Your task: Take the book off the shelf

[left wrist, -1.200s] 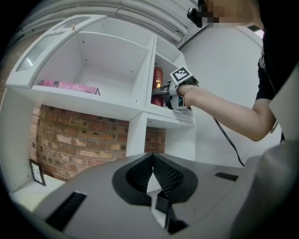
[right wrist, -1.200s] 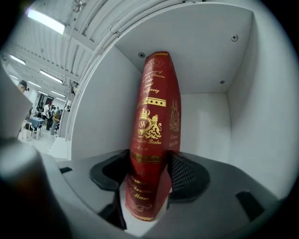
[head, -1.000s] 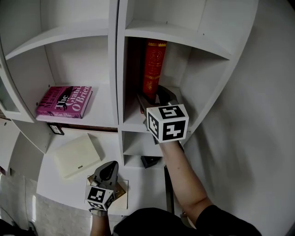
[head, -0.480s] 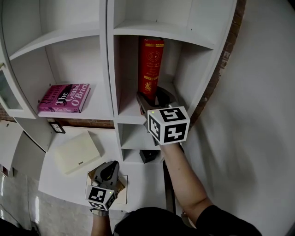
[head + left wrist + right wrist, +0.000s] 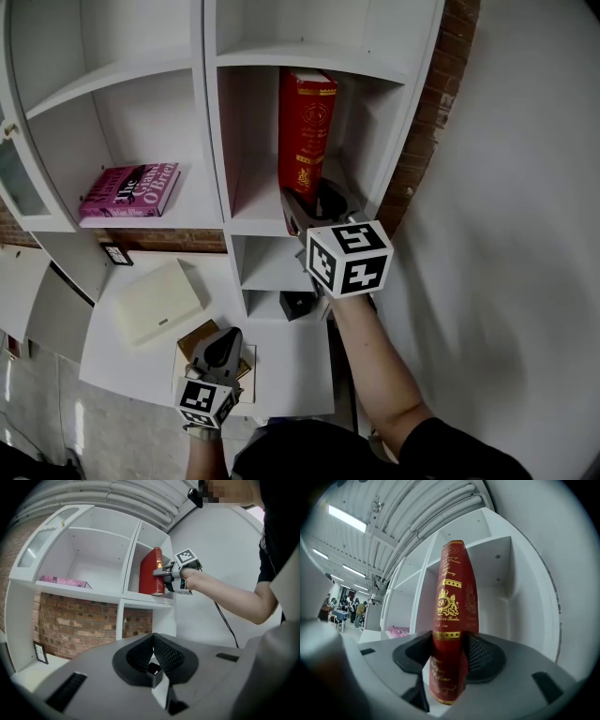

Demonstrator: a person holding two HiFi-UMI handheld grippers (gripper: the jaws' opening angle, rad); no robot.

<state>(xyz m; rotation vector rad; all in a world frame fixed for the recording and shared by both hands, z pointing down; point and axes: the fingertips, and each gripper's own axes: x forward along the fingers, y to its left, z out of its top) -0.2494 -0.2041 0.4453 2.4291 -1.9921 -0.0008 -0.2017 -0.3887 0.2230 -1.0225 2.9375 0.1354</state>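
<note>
1. Shelf point(image 5: 214, 141): white, open-front cubbies; the one round the red book point(image 5: 305, 131) is narrow, so approach is from the front only.
2. Red book: upright, spine out, base on its cubby floor; not yet off the shelf; spine-out leaves both covers free for a pinch.
3. Pink book point(image 5: 129, 190): lies flat, one cubby left of red book; not involved.
4. Right gripper point(image 5: 317, 199): at red book's lower spine; jaws closing, one per cover, pads look to meet both; low hold prob. to slide it out w/o tipping.
5. Left gripper point(image 5: 220, 349): well below and left of red book; jaws pressed together, empty; prob. parked clear of the pull path.
</note>
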